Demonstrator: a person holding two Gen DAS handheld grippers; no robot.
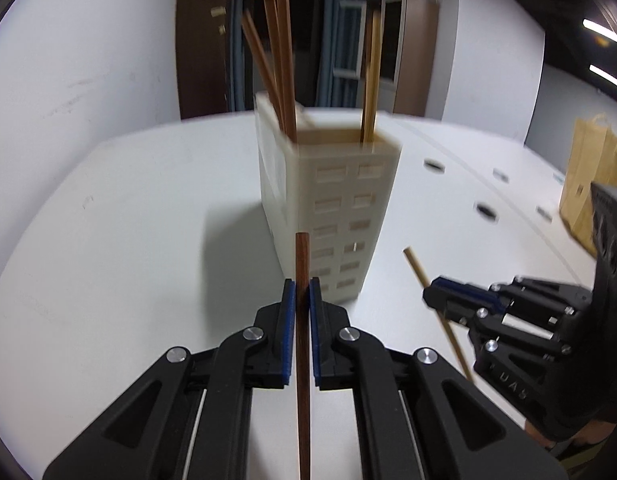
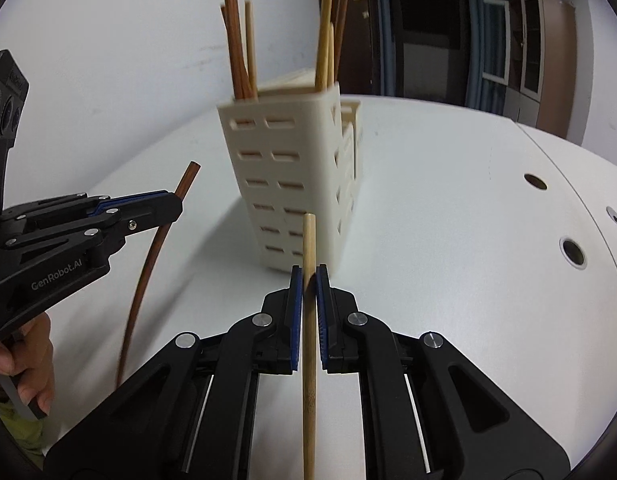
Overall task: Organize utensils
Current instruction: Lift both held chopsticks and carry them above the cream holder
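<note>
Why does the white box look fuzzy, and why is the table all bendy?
Left wrist view: the box and its sticks are smeared by motion blur, while the held stick is sharp. Right wrist view: the box is crisper; the fisheye lens curves the table edge.

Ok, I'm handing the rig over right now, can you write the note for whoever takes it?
Left tongs: shut on a dark brown chopstick, held upright in front of the holder.
Right tongs: shut on a light bamboo chopstick, also upright and near the holder.
The cream slotted utensil holder stands on the white table.
Done: several brown and light chopsticks already stand in the holder, mostly grouped by colour.
Left: drop both held chopsticks in, probably each with its matching colour. No loose utensils show on the table.
</note>
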